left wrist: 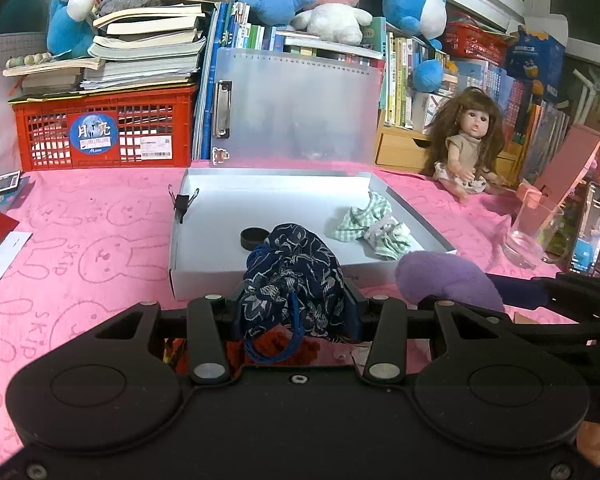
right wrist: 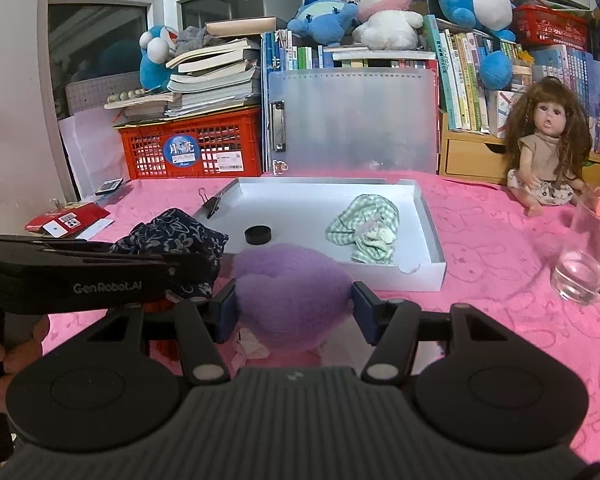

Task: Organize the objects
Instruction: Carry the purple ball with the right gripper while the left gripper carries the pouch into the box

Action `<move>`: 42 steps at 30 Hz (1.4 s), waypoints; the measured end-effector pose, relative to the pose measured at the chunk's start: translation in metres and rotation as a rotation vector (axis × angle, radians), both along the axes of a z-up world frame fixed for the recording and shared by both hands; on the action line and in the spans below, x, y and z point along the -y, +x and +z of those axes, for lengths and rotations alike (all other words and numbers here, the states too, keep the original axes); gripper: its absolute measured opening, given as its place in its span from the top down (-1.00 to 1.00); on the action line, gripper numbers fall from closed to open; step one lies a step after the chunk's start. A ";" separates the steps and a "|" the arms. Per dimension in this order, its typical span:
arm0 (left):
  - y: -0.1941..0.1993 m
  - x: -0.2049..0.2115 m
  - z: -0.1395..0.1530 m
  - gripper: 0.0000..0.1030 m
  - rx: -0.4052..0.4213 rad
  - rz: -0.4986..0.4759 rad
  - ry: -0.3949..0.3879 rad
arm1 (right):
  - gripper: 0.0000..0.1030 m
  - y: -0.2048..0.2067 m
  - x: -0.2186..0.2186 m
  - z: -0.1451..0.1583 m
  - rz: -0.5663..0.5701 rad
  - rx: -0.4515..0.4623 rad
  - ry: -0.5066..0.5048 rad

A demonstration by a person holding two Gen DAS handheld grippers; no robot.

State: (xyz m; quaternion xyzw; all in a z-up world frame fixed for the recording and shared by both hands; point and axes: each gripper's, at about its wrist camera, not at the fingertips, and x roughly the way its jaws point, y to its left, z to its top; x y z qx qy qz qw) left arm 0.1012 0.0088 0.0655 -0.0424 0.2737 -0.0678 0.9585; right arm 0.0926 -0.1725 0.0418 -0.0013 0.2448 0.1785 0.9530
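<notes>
While both loads hang short of the white tray (left wrist: 416,216), the left claw (left wrist: 294,312) pinches a navy floral drawstring pouch (left wrist: 296,276), the right claw (right wrist: 294,312) a purple plush (right wrist: 292,284); at twelve o'clock, tray holds a black cap (left wrist: 254,237) and green checked cloth (left wrist: 376,224).

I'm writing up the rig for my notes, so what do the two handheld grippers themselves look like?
Both are matte black plastic. Each has two round discs at the base, angled linkage arms with silver pivot pins, and blue pads on its fingers. The left gripper carries grey "GenRobot.AI" lettering on its side. The right gripper has a ribbed body. No cables show.
</notes>
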 end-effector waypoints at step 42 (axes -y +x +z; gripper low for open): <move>0.161 -0.034 -0.015 0.18 -0.119 0.072 -0.160 | -0.17 0.156 0.012 -0.012 -0.052 -0.230 0.061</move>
